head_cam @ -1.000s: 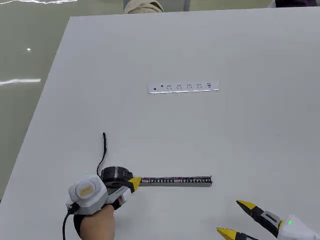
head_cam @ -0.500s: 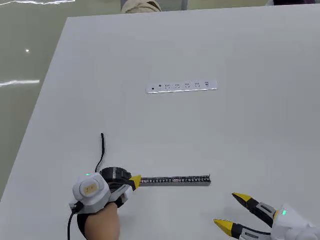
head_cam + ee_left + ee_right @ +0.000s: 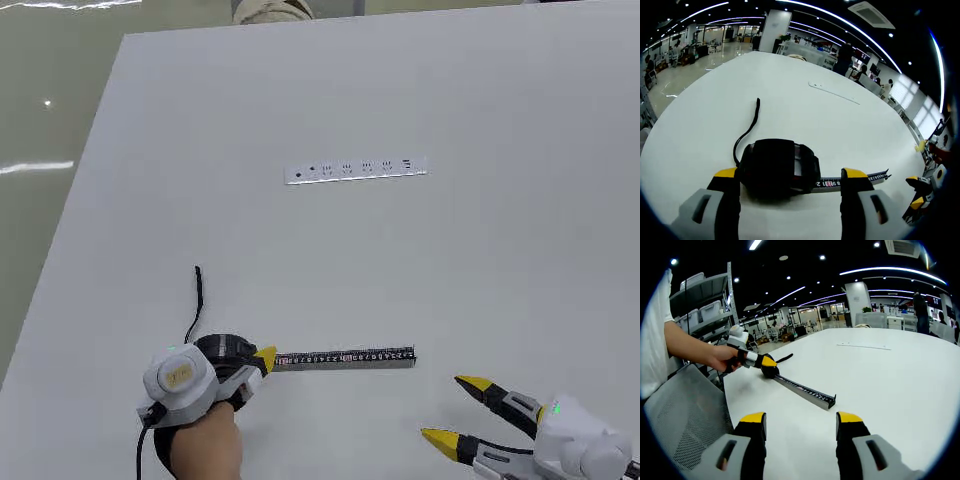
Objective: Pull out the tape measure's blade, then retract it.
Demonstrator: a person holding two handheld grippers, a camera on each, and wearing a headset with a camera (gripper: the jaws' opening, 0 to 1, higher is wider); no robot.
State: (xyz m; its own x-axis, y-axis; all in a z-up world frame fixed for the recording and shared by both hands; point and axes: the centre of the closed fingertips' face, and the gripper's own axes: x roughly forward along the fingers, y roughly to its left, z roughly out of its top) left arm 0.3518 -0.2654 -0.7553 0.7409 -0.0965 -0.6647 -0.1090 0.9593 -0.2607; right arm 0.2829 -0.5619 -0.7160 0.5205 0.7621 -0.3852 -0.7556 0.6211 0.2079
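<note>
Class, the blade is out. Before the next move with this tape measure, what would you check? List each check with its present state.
1. Blade pulled out of the tape measure: ok.
2. Left gripper jaws on either side of the case: ok.
3. Left gripper's hold is firm: cannot tell.
4. Right gripper open and apart from the blade tip: ok.
5. Blade lies flat on the table: ok.
6. Black strap lies away from the blade: ok.
</note>
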